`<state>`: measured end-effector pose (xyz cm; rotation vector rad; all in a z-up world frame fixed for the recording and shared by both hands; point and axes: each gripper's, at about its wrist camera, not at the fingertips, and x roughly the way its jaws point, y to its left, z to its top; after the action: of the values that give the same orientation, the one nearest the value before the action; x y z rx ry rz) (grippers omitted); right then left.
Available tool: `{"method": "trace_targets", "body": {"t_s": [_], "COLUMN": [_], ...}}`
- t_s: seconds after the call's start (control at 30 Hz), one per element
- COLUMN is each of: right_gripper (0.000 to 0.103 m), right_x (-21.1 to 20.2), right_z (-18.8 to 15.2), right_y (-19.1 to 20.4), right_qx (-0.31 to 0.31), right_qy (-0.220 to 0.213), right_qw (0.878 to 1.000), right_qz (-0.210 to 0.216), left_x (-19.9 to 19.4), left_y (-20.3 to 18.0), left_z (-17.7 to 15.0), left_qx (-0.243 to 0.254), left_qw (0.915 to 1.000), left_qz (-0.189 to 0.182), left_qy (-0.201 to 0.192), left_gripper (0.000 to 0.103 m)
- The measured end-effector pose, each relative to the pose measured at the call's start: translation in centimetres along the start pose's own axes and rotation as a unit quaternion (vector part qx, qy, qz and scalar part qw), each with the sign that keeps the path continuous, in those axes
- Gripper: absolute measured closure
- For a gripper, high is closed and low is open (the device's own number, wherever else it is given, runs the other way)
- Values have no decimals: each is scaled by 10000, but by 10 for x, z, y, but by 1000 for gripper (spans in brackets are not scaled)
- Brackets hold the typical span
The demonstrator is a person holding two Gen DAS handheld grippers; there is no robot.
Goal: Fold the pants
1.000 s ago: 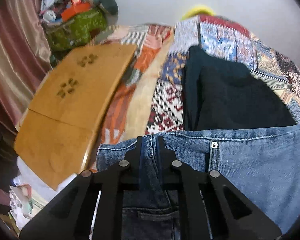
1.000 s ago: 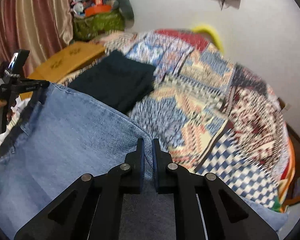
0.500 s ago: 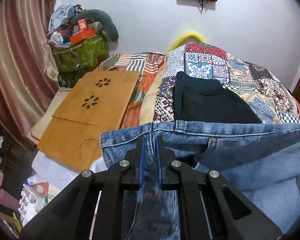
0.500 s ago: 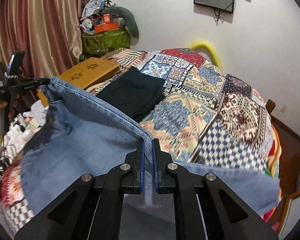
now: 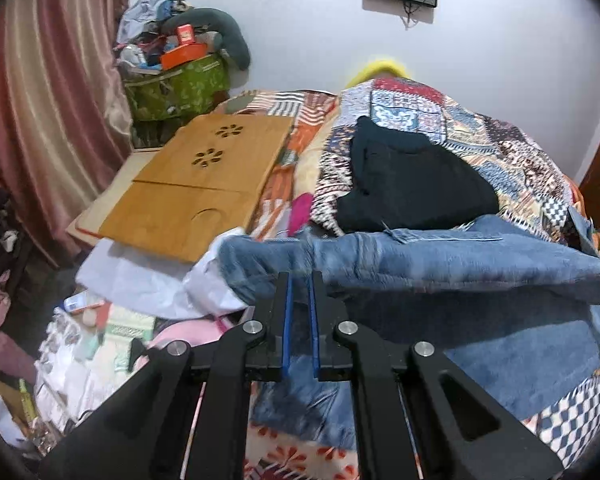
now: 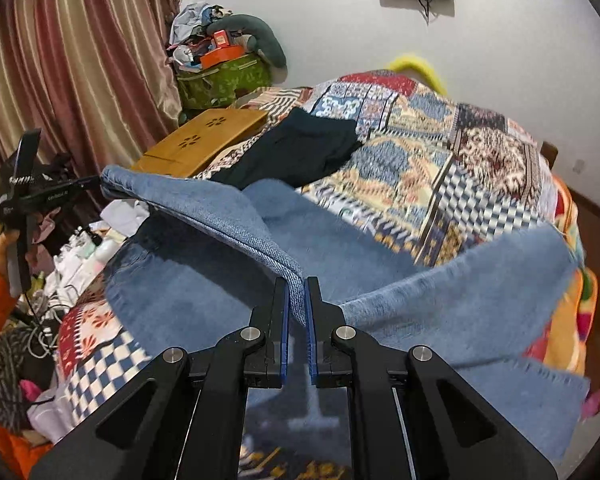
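Observation:
Blue jeans (image 5: 440,256) hang lifted over the patchwork bed. My left gripper (image 5: 299,280) is shut on one end of the jeans' top edge. My right gripper (image 6: 297,284) is shut on the other end of that edge of the jeans (image 6: 220,216), which runs taut between the two. The left gripper also shows in the right wrist view (image 6: 96,179), held by a hand in an orange sleeve. The rest of the jeans drapes down onto the quilt, blurred by motion.
A dark folded garment (image 5: 412,184) lies on the patchwork quilt (image 6: 440,152) behind the jeans. A wooden lap desk (image 5: 204,184) sits at the bed's left edge. A cluttered green bag (image 5: 176,88) stands by the curtain. Clutter covers the floor at left.
Both grippers have risen and pulled back with the jeans. The waistband edge has lifted, and more of the wall and floor is in view.

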<state>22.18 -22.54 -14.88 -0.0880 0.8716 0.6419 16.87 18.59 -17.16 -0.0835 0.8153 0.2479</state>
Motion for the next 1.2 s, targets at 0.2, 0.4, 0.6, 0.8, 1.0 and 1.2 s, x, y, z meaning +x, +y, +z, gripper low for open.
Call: {"method": "trace_targets", "body": {"t_s": [0.2, 0.4, 0.6, 0.8, 1.0, 1.2], "right_gripper": [92, 86, 55, 55, 55, 55], "right_x": [-6, -37, -45, -26, 21, 77], "right_z": [-13, -11, -5, 7, 26, 40], "right_y": [1, -22, -76, -150, -219, -261], "right_qx": [231, 574, 1050, 1716, 2347, 2760], "right_qy": [170, -212, -295, -108, 201, 460], "right_qw": [9996, 9981, 9905, 9769, 9613, 9484], "right_qz": [79, -118, -843, -1268, -1428, -1489], "left_x": [-14, -10, 13, 42, 93, 135], "left_y": [14, 2, -43, -89, -129, -159], "left_z": [-8, 7, 32, 57, 79, 82], "left_qx": [-144, -169, 149, 416, 619, 919], "left_qw": [9999, 9997, 9990, 9973, 9954, 9916], "left_qz": [2, -176, -399, -576, -616, -631], "left_qy": [83, 82, 144, 161, 394, 657], "left_gripper": [96, 94, 59, 29, 17, 17]}}
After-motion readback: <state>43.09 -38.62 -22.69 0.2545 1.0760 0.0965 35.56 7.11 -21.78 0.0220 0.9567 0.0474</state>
